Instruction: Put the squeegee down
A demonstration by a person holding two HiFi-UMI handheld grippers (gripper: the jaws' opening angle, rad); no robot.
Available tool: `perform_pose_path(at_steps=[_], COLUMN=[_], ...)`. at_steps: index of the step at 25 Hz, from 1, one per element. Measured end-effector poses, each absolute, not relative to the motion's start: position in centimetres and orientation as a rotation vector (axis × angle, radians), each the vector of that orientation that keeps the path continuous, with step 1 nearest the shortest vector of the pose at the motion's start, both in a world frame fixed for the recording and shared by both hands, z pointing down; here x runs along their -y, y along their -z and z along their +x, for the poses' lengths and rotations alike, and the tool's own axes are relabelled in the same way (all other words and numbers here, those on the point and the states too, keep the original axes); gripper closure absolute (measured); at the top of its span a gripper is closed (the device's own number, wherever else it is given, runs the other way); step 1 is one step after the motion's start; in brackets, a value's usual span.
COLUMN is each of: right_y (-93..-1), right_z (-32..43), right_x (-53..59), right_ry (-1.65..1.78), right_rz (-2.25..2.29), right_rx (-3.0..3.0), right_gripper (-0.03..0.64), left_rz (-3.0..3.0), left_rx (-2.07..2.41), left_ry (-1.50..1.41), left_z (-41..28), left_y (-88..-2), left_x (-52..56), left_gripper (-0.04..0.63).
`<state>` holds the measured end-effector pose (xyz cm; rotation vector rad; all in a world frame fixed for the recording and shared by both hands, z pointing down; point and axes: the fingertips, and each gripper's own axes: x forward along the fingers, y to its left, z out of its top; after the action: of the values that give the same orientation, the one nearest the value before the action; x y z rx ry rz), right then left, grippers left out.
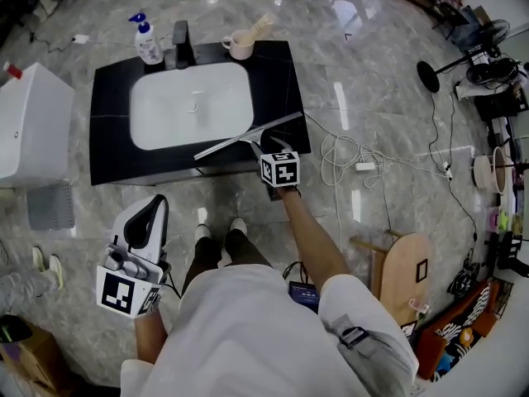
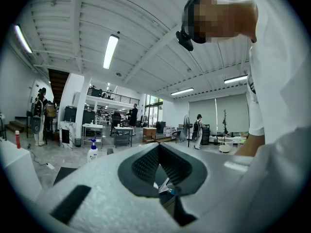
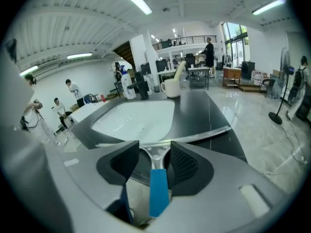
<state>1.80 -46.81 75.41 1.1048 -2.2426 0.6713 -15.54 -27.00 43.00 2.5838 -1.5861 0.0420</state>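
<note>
The right hand-held gripper (image 1: 266, 149) is tilted down over the near edge of the black bench (image 1: 107, 139). Its jaws are released: they stand apart, with the squeegee (image 1: 248, 136) running out from between them. In the right gripper view, the blue handle (image 3: 158, 188) lies in the gap. There is clear space on its left side, and it sits close against the pad on its right, though they may not quite touch. The metal neck reaches just ahead of the jaw tips. The long blade stretches crosswise right in front of this hand-held gripper, over the bench beside the white sink basin (image 1: 192, 104). It appears to rest on the bench top, but the angle leaves that a little unsure.

Farther beyond the jaws, across the basin, stand a soap bottle (image 1: 149, 44), a dark faucet (image 1: 180, 44) and a cup (image 1: 240, 46).

The left hand-held gripper (image 1: 155, 209) is held level, well to the left of the right one and back from the bench, over the marble floor (image 1: 372, 73). Its jaws are clenched tip to tip on nothing.
</note>
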Motion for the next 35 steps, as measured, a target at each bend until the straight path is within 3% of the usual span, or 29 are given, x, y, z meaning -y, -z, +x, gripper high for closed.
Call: perform_pose_path(at_steps=[3, 5, 17, 21, 24, 35], right_y=[-68.6, -63.3, -38.3, -35.8, -35.6, -36.0], right_z=[0.7, 0.1, -0.2, 0.0, -0.1, -1.6], right_x=[45.3, 43.9, 34.6, 33.5, 33.4, 33.0], right_ry=[-0.535, -0.436, -0.015, 0.062, 0.083, 0.06], right_rz=[1.083, 1.088, 1.101, 1.141, 1.191, 1.132], right_rx=[2.415, 2.524, 2.979, 2.99, 2.973, 3.003], right_gripper=[0.418, 0.482, 0.511, 0.528, 0.624, 0.624], left_rz=[2.592, 2.604, 2.678, 2.682, 2.691, 2.695], left_rx=[1.59, 1.582, 1.516, 1.516, 1.508, 1.534], left_ry=[-0.032, -0.027, -0.007, 0.0, 0.003, 0.005], left_z=[-15.8, -15.8, -15.5, -15.8, -15.8, -16.8], left_y=[-42.8, -42.8, -41.8, -41.4, -41.4, -41.0], left_x=[27.4, 27.7, 28.6, 28.1, 27.8, 27.4], left_gripper=[0.6, 0.601, 0.6, 0.601, 0.6, 0.6])
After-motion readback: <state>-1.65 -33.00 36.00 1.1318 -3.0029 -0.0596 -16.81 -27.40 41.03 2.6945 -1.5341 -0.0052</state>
